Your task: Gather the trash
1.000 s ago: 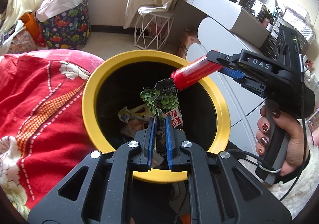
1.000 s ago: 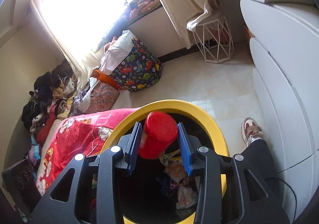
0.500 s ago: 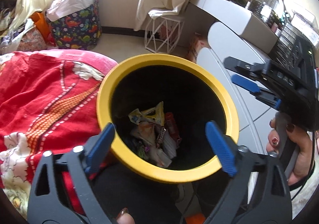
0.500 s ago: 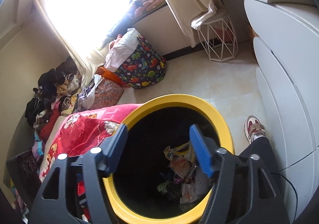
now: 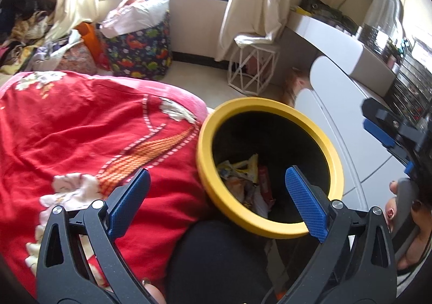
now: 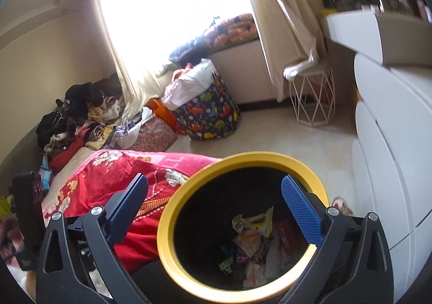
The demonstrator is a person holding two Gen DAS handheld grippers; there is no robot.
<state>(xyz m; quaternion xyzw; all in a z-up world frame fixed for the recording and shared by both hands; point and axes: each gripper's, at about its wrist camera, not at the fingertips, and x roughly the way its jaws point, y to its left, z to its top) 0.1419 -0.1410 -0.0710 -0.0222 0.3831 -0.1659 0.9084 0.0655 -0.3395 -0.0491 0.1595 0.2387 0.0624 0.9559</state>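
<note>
Yellow ringed the rim of the black trash bin [image 5: 270, 106], which stood on the floor against a bed draped in a red floral blanket [image 5: 81, 136], with crumpled wrappers [image 5: 243, 185] and a red packet [image 5: 264, 182] lying at its bottom. The left gripper [image 5: 216, 201] hung above the bin's near rim with its blue-padded fingers [image 5: 305, 201] spread wide and nothing between them. The right gripper [image 6: 216, 208], its fingers [image 6: 301, 212] having just been opening, was likewise released and empty over the bin, beside white drawers [image 6: 391, 142].
</note>
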